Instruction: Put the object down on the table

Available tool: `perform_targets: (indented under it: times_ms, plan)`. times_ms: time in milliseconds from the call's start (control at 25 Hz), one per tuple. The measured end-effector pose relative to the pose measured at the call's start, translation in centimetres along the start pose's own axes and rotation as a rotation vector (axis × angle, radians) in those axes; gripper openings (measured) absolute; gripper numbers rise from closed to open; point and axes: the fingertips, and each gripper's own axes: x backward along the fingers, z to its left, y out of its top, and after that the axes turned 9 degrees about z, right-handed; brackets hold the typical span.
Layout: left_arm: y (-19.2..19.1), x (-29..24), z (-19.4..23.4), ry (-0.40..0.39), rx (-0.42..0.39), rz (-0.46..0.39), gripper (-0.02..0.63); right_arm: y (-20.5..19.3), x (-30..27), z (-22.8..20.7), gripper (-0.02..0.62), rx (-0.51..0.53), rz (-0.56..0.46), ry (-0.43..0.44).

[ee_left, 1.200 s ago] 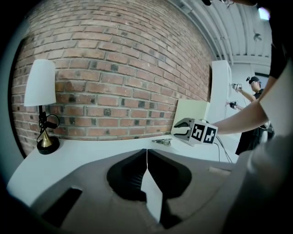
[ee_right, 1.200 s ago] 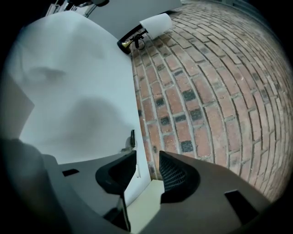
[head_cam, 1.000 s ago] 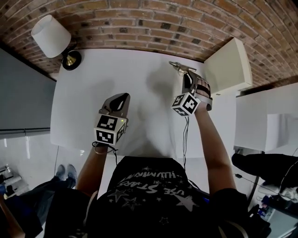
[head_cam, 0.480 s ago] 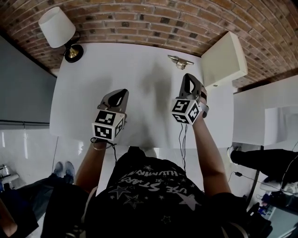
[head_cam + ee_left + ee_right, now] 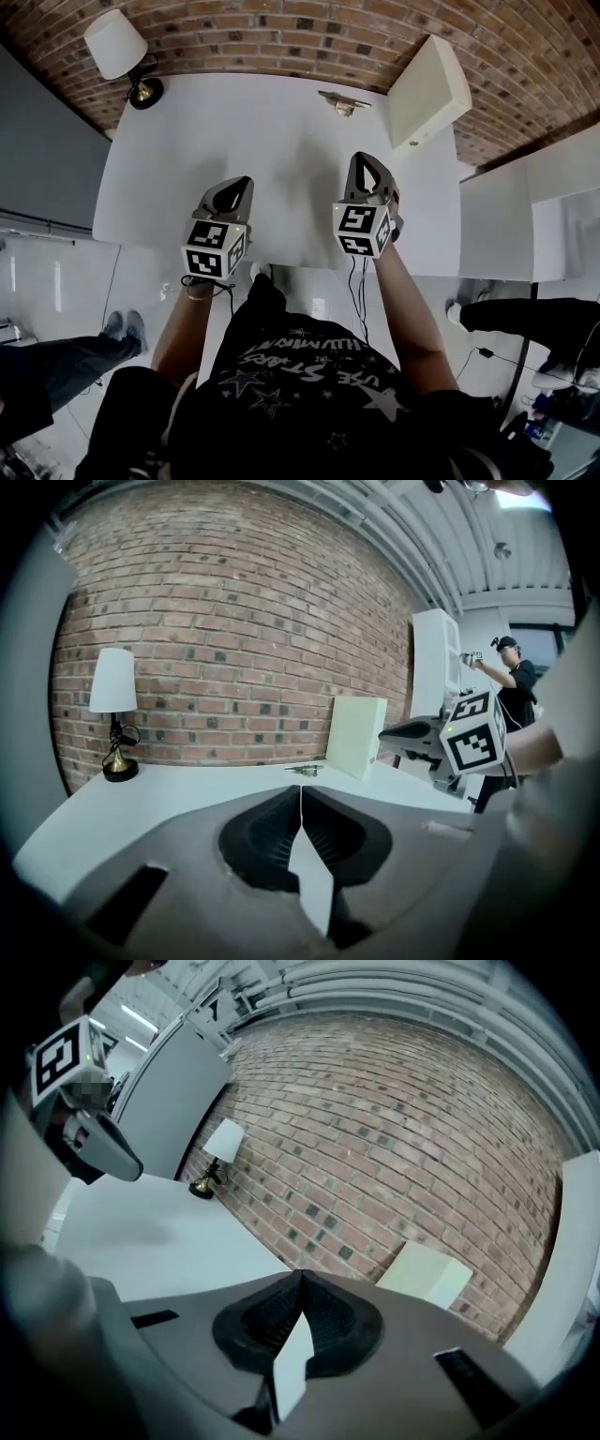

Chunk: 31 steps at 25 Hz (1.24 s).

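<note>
Most of the table (image 5: pixel 187 141) is lying bare, leaving wide passage across its middle and near side. A lamp (image 5: pixel 114 44) is blocking the far left corner. A box (image 5: pixel 427 89) is standing at the far right, with a small metal object (image 5: pixel 343 101) lying near it. The brick wall (image 5: pixel 262 37) is closing off the back.

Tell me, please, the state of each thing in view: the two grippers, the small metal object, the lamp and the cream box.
left gripper: fingers shut, nothing between them.
right gripper: fingers shut, nothing between them.
metal object: lying on the table, apart from both grippers.
lamp: upright at the table's far left corner.
cream box: standing upright at the table's far right.
</note>
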Motion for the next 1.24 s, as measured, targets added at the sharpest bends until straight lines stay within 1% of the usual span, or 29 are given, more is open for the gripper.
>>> perform_targets:
  times_ms: [160, 400, 680, 880, 1240]
  plan:
    - [-1.1, 1.8, -3.7, 0.023, 0.003, -0.006, 0.021, -2.2, 3.2, -0.6, 0.002, -0.045, -0.016, 0.030]
    - [-3.1, 4.1, -8.6, 0.044, 0.005, -0.016, 0.021, -5.0, 7.3, -0.9, 0.002, -0.040, -0.034, 0.058]
    - [-4.9, 6.1, -12.6, 0.060, 0.022, -0.025, 0.021, -8.2, 11.1, -0.9, 0.002, -0.038, -0.033, 0.090]
    - [-4.6, 7.6, -13.8, 0.081, 0.013, -0.049, 0.021, -8.7, 12.4, -1.0, 0.002, -0.047, -0.040, 0.109]
    - [-3.9, 8.5, -13.5, 0.141, 0.003, -0.076, 0.020, -8.1, 12.5, -1.2, 0.002, -0.074, -0.055, 0.133]
